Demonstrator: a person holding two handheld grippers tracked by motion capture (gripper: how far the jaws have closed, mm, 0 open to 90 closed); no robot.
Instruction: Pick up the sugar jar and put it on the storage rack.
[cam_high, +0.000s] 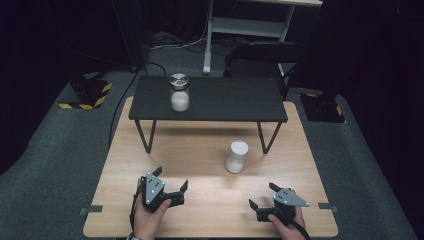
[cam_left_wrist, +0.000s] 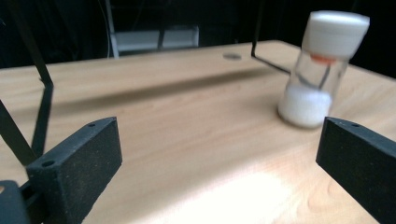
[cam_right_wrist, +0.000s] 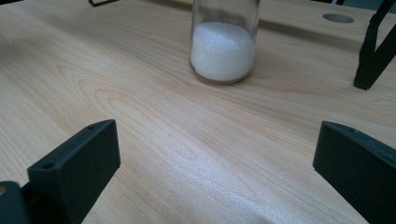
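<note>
My left gripper (cam_high: 170, 182) and right gripper (cam_high: 261, 196) rest spread and empty on the bench (cam_high: 200, 150); the white-capped jar (cam_high: 236, 156) stands untouched, so nothing looks started.

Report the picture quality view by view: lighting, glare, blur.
High view: surroundings nearly black, a bright glare band across the wooden table near the grippers. Left gripper view: the white-capped jar is blurred, with glare on the wood between the jaws. Right gripper view: wood grain sharp, the jar's top cropped off.
</note>
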